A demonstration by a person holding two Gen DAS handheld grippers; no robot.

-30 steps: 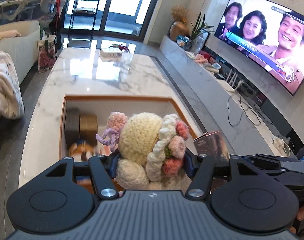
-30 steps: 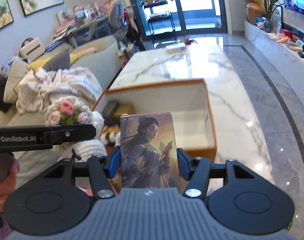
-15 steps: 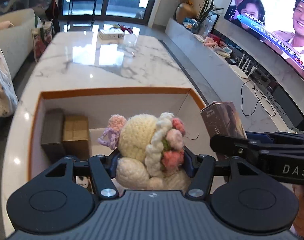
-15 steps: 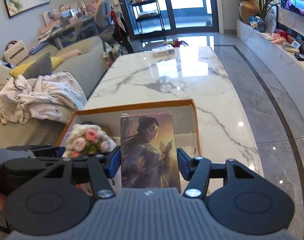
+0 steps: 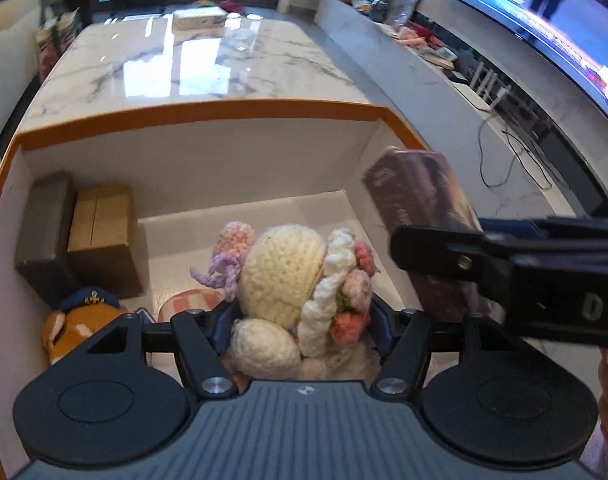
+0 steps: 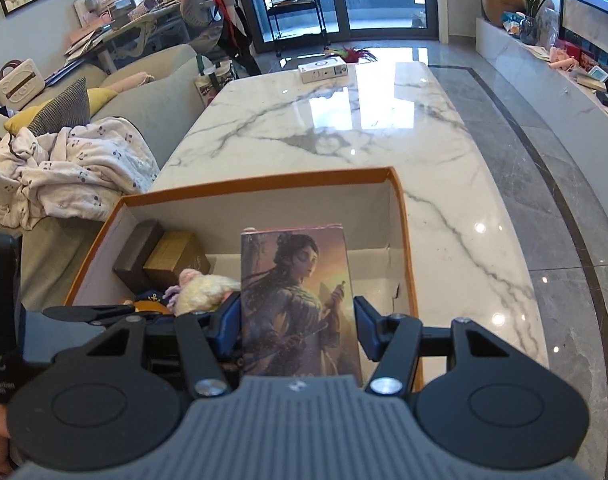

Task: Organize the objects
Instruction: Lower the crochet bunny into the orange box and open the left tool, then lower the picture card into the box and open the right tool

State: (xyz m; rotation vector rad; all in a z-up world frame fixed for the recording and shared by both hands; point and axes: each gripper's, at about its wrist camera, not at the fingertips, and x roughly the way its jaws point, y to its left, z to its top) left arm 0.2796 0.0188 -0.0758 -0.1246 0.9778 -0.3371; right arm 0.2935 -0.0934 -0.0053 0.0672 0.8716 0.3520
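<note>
My left gripper (image 5: 304, 320) is shut on a cream crochet doll (image 5: 288, 280) with pink flowers, held low inside the orange-rimmed white box (image 5: 208, 112). My right gripper (image 6: 298, 320) is shut on a picture box (image 6: 300, 300) showing a painted woman, held upright over the box's (image 6: 264, 180) right half. The picture box (image 5: 415, 208) and the right gripper also show at the right of the left wrist view. The doll (image 6: 204, 286) peeks out left of the picture box in the right wrist view.
Inside the box sit a dark box (image 5: 44, 236), a tan cardboard box (image 5: 102, 236), a brown plush with a navy cap (image 5: 80, 320) and a pink checked item (image 5: 192, 304). The box stands on a marble table (image 6: 343, 120). A white carton (image 6: 323, 72) lies at its far end.
Both grippers moved forward and down toward the box. The doll is now lowered inside it, and the picture box has come over the box's right side.
</note>
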